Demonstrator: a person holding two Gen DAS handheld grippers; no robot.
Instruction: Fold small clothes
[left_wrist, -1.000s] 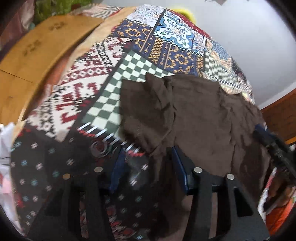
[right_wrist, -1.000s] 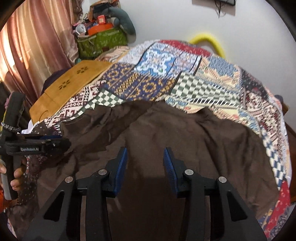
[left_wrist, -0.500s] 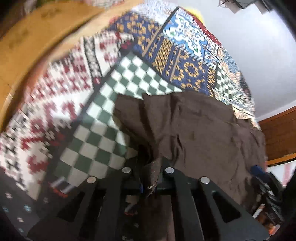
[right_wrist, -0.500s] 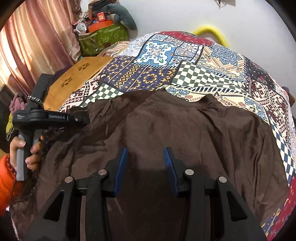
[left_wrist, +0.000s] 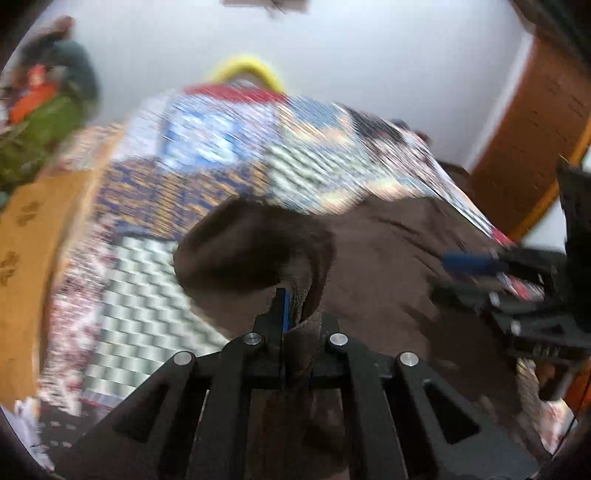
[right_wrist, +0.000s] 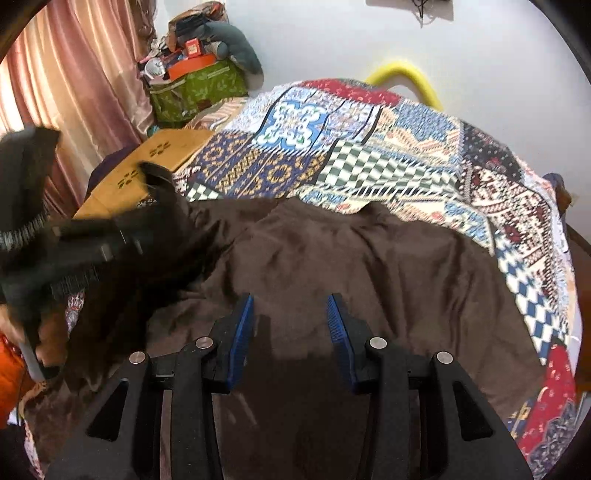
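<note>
The brown garment (right_wrist: 332, 258) lies spread across the patchwork quilt (right_wrist: 406, 162) on the bed, and the left gripper (left_wrist: 295, 314) is clenched on a bunched edge of it, a loop of cloth ballooning above the jaws. To fold well from here, I'd carry that edge low and straight across the body of the cloth, keeping it taut so no crease bunches beneath. The right gripper (right_wrist: 290, 321) hovers released, fingers apart above the fabric, well placed to pin the middle. The right wrist view gives the whole spread sharply; the left is blurred but alone shows the pinch itself.
</note>
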